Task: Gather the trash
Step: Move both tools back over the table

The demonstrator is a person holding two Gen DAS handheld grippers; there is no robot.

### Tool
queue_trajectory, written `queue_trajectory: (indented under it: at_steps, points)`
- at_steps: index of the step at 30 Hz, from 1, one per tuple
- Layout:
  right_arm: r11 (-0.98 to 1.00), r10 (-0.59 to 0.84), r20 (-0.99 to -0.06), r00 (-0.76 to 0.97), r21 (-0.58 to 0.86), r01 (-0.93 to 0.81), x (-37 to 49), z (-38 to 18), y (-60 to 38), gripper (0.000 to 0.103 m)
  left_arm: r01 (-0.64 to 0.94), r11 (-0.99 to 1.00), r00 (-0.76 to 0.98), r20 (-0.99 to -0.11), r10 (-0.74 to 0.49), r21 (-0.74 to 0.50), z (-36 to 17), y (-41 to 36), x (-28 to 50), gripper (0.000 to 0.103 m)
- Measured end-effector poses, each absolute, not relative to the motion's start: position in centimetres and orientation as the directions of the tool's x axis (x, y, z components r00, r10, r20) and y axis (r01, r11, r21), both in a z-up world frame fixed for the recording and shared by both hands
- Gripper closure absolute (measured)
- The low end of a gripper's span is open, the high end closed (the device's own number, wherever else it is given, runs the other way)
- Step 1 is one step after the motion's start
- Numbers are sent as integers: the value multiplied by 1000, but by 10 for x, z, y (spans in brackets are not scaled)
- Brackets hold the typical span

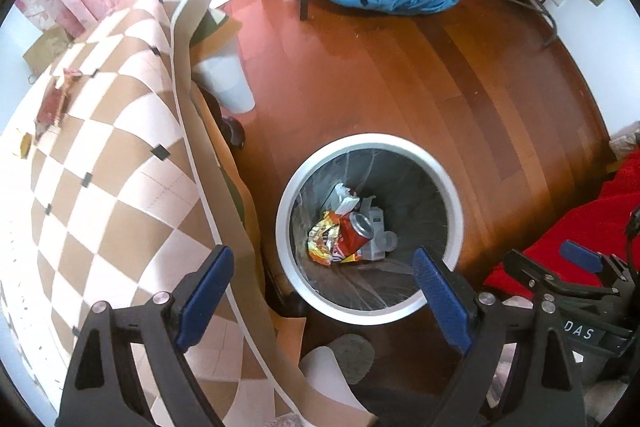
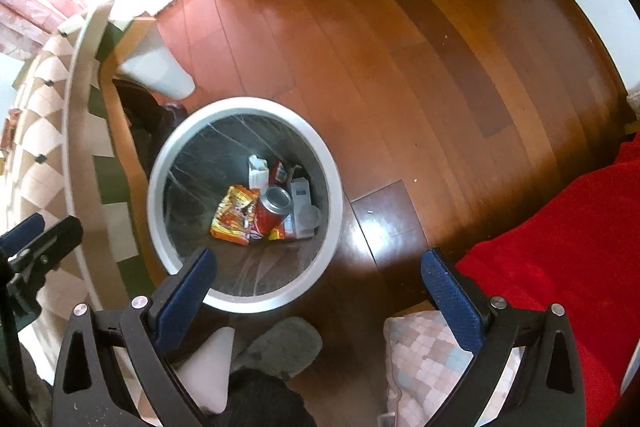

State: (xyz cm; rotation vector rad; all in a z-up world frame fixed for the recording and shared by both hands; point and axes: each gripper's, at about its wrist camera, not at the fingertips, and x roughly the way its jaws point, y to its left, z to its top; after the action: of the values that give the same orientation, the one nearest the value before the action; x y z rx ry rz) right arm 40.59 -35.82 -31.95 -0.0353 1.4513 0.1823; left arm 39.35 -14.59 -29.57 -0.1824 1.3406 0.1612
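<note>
Both tongs hang spread and empty above the trash bin.

The left tongs (image 1: 320,295) point down over the near rim of the white-rimmed trash bin (image 1: 294,291), pads wide apart; the right tongs (image 2: 320,291) hover likewise, released, beside a red blanket (image 2: 560,247). Inside the lined bin lie a red soda can (image 2: 270,213), a crumpled yellow-red snack wrapper (image 2: 232,217) touching it, and white cartons (image 2: 300,207). Farther off, the checkered tabletop (image 1: 100,167) carries more wrappers (image 1: 52,107).
</note>
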Motion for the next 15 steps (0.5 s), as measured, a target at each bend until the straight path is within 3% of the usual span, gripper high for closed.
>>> queue_trajectory:
  at_steps: [9, 15]
  points:
    - [980, 173, -955, 241, 143, -138, 388, -228, -360, 0, -236, 971, 356, -933, 61, -26, -215, -141, 375, 11]
    - [963, 251, -906, 341, 201, -178, 381, -153, -330, 0, -306, 951, 463, -879, 115, -37, -153, -94, 362, 11]
